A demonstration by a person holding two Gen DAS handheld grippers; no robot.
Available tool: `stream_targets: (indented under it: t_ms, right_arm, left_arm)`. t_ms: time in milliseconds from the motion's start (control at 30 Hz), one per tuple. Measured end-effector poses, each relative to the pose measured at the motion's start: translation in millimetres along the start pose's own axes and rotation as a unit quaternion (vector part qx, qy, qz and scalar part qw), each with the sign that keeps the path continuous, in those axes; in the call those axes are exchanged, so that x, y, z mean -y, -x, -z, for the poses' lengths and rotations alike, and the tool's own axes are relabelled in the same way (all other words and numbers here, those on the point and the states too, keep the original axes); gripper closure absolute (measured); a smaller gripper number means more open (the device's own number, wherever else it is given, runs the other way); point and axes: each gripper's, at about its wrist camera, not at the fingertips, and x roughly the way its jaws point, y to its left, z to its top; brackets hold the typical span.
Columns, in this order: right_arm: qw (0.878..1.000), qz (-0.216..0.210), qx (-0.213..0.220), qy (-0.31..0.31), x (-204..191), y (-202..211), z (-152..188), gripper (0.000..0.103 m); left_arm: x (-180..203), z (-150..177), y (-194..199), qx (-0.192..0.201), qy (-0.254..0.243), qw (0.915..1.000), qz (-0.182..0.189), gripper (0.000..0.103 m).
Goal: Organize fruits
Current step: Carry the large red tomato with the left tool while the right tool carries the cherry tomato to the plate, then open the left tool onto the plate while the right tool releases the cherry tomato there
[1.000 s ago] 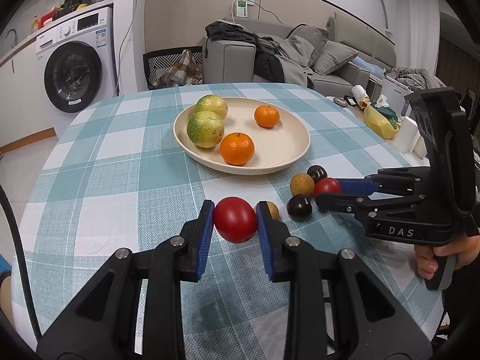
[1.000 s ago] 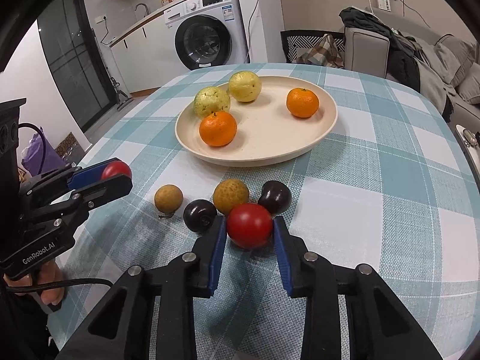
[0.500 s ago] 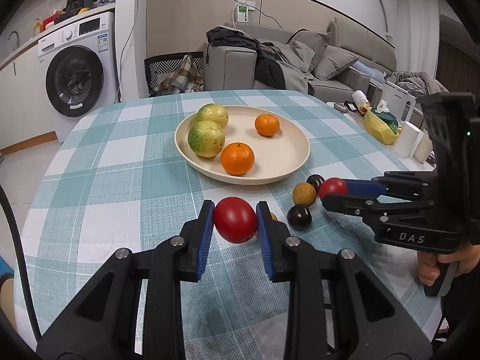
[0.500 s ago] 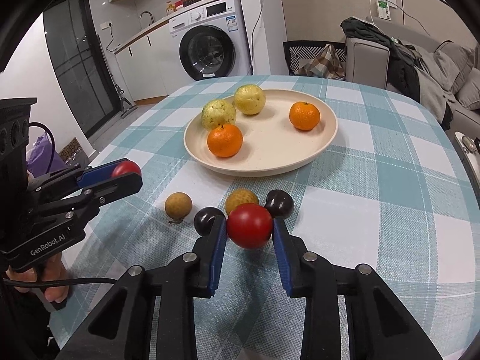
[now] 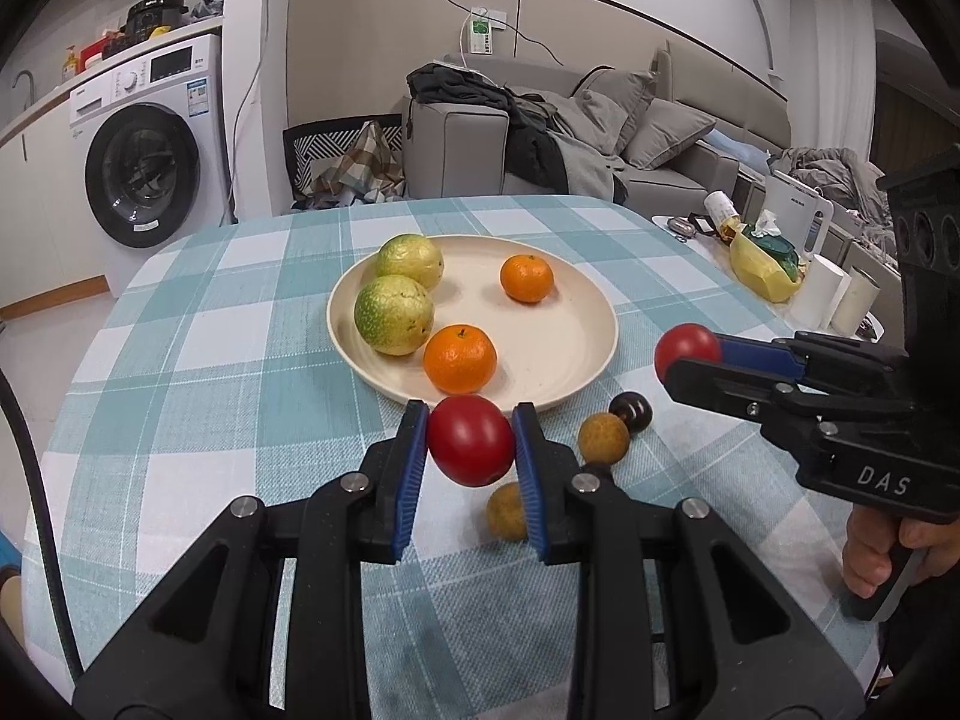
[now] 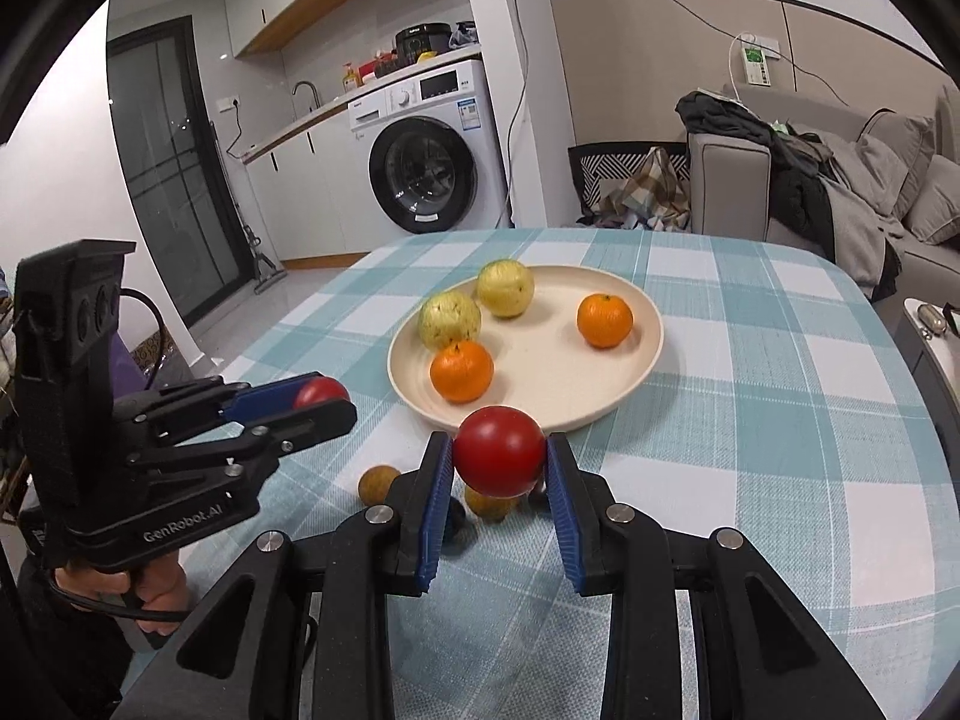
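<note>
- Left gripper [image 5: 471, 450] clamped on a red fruit [image 5: 471, 449], aloft just short of the plate [image 5: 591, 354]; right gripper [image 6: 499, 461] pinching its own red one [image 6: 499, 451], also clear of the cloth
- Risk: smooth round skins, narrow pads; could squirt out and roll off the table
- Risk: crowded plate; oranges [image 5: 460, 359] at the near rim block the drop
- Small brown [image 5: 603, 438] and dark fruits [image 5: 630, 411] loose below; easily knocked

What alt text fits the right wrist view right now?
The right gripper clamps a red tomato just short of a cream plate holding two oranges and two yellow-green fruits. At left, the left gripper grips another tomato.
</note>
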Motion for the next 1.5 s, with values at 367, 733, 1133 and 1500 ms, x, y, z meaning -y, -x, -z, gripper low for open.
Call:
stream_targets:
  t_ms: [367, 733, 1133, 1500]
  right_arm:
    - [1.000, -0.002, 0.024, -0.018, 10, -8, -11, 0.071]
    - [0.999, -0.006, 0.019, -0.042, 23, -24, -20, 0.071]
    - [0.999, 0.001, -0.008, -0.052, 30, -43, -25, 0.071]
    - [0.999, 0.002, -0.027, -0.045, 27, -50, -19, 0.070]
  left_arm:
    - [-3, -19, -23, 0.005, 0.001, 1.0000, -0.003, 0.078]
    - [-9, -30, -52, -0.006, 0.005, 1.0000, -0.005, 0.078]
    - [-10, -37, -68, -0.015, 0.005, 0.9999, -0.001, 0.077]
    - [-8, -35, -73, -0.020, -0.001, 0.9998, 0.000, 0.077]
